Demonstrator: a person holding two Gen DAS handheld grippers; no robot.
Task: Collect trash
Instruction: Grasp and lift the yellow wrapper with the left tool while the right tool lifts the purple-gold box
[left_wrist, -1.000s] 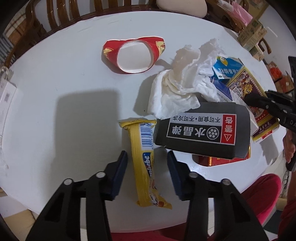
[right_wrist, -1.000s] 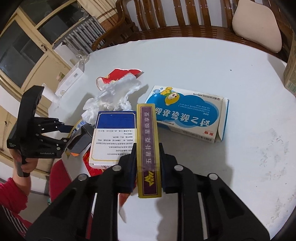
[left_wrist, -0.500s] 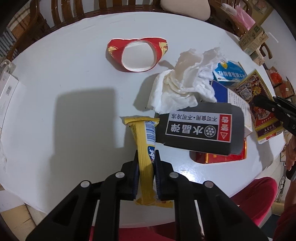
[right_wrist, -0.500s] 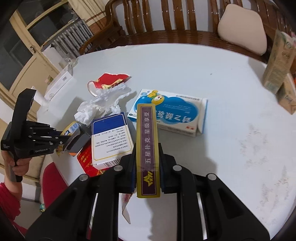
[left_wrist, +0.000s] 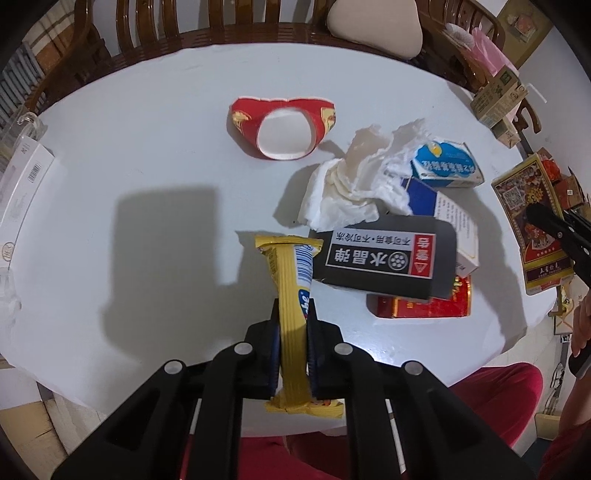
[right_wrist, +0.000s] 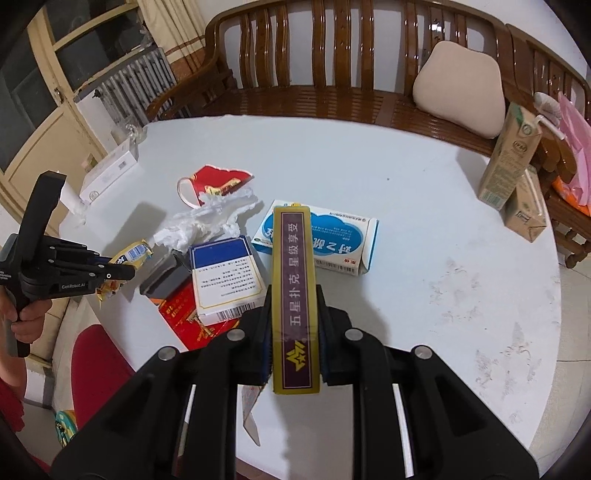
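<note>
My left gripper (left_wrist: 292, 325) is shut on a yellow snack wrapper (left_wrist: 290, 291) and holds it above the white round table (left_wrist: 147, 192). My right gripper (right_wrist: 294, 317) is shut on a gold and purple playing-card box (right_wrist: 294, 288), raised over the table. On the table lie a crumpled white tissue (left_wrist: 354, 184), a torn red paper cup (left_wrist: 284, 129), a black box with Chinese text (left_wrist: 384, 258), a blue-and-white medicine box (right_wrist: 325, 236), a blue-topped white box (right_wrist: 225, 277) and a red packet (left_wrist: 424, 306).
Two drink cartons (right_wrist: 513, 173) stand at the table's far right edge. A white box (right_wrist: 107, 177) lies at the far left edge. A wooden bench with a beige cushion (right_wrist: 458, 88) stands behind the table. The person's red-clad legs (left_wrist: 480, 398) are below the near edge.
My left gripper closed on the yellow wrapper and lifted it off the table. My right gripper rose and pulled back with the card box.
</note>
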